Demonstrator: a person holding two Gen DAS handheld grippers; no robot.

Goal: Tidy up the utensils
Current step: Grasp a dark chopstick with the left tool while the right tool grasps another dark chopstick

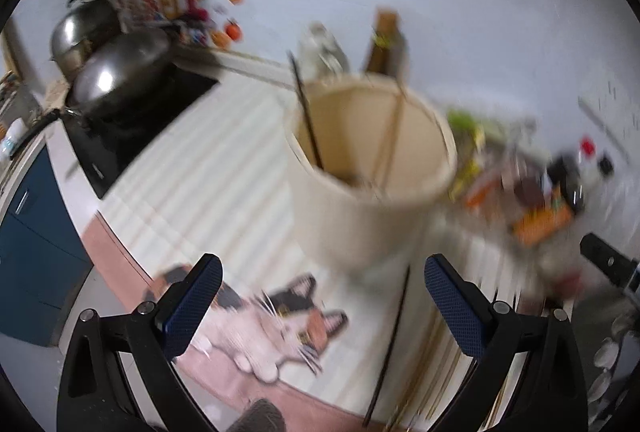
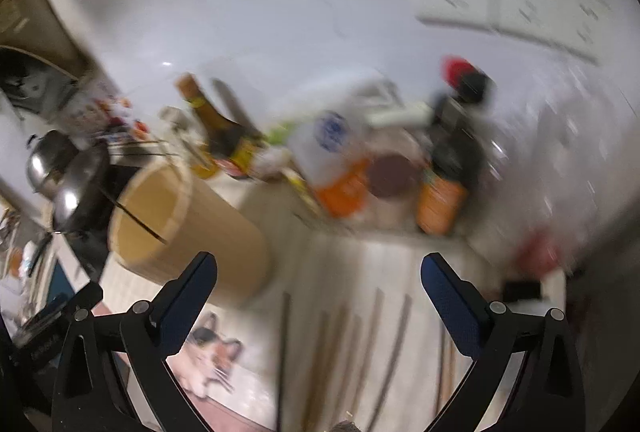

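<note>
Chopsticks (image 2: 376, 344) lie loose on the striped mat (image 1: 208, 167), right under the right gripper (image 2: 319, 274), whose jaws gape wide with nothing between them. The left gripper (image 1: 323, 278) is spread just as wide and empty, hovering before the cream holder (image 1: 372, 191). A few sticks already lean inside that holder. Blurred bottles (image 2: 444, 167) crowd behind it; a wok (image 1: 120, 71) sits off to its left.

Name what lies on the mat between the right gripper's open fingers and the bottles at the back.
Loose chopsticks, lying side by side on the mat, seen in the right wrist view; the right gripper holds nothing.
</note>
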